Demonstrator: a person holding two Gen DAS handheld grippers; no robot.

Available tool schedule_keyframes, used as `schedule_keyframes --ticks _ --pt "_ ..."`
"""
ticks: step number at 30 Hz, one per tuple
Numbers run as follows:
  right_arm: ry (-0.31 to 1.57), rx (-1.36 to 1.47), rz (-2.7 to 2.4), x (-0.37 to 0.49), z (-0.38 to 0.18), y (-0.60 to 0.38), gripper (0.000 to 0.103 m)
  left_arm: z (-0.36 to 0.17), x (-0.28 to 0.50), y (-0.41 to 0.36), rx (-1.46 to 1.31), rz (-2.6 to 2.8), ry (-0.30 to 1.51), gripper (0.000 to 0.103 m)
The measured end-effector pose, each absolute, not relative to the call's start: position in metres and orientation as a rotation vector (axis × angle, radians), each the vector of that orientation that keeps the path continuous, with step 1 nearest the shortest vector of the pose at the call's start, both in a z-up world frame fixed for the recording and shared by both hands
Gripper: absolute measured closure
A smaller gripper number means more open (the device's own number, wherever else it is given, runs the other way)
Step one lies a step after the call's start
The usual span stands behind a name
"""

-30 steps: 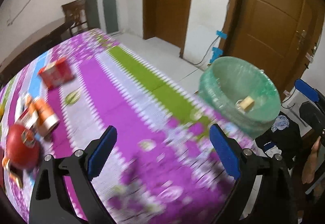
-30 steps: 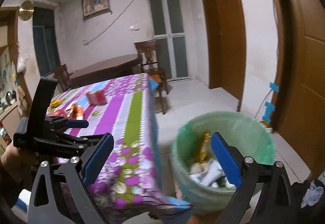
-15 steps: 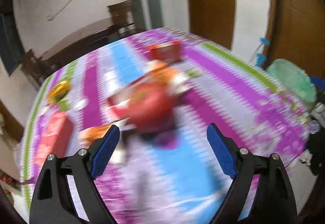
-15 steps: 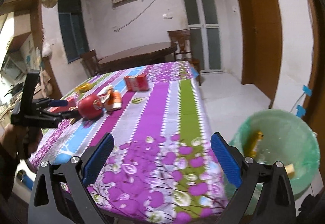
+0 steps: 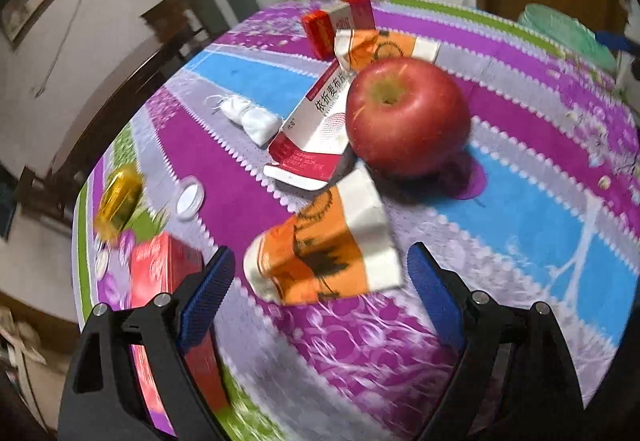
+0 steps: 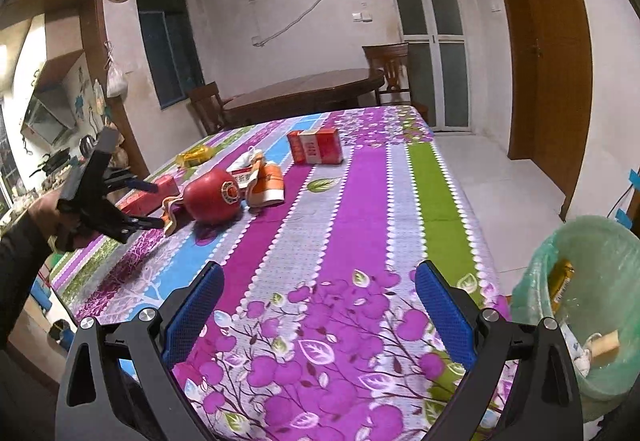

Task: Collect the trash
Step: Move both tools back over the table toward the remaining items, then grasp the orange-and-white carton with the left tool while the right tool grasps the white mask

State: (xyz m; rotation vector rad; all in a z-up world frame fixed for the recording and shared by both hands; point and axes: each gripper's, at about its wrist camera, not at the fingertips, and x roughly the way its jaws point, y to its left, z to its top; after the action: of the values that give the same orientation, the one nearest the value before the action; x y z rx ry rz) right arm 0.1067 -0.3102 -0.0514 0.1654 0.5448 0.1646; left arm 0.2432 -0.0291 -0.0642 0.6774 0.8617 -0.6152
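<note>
- I have the table with its purple, blue and green striped cloth ahead of both claws. The trash sits in a cluster toward its far left side, well apart from the bin.
- The green-lined bin stands on the floor off the table's right edge. It already holds a yellow packet, a small tan block and some white scraps; the rest of its contents I cannot make out.
- My left gripper is released, jaws wide, hovering just short of the crumpled orange-and-white wrapper.
- My right gripper is also released and empty, over the near end of the cloth.
- The red apple rests against a red-and-white medicine box, just beyond the wrapper. If I reach too deep, I judge a finger could nudge the apple and set it rolling off the table.
- The wrapper looks thin and limp. Closing on only its edge could let it slip out on the way to the bin.
- The left view is blurred, so my aim may be off.
</note>
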Motion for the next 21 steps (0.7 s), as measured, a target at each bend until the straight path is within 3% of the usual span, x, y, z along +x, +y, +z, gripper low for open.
schedule_keyframes --ticks 5,13,21 --pt "0.560 0.159 0.159 0.116 -0.054 -0.303 0.007 -0.075 0.262 -0.029 0.643 -0.686 0.916 0.014" --pt "0.569 0.146 0.184 0.129 -0.055 -0.288 0.007 -0.077 0.257 -0.024 0.589 -0.689 0.923 0.016" --pt "0.562 0.129 0.238 0.140 -0.052 -0.269 0.007 -0.059 0.207 0.001 0.420 -0.562 0.823 0.017"
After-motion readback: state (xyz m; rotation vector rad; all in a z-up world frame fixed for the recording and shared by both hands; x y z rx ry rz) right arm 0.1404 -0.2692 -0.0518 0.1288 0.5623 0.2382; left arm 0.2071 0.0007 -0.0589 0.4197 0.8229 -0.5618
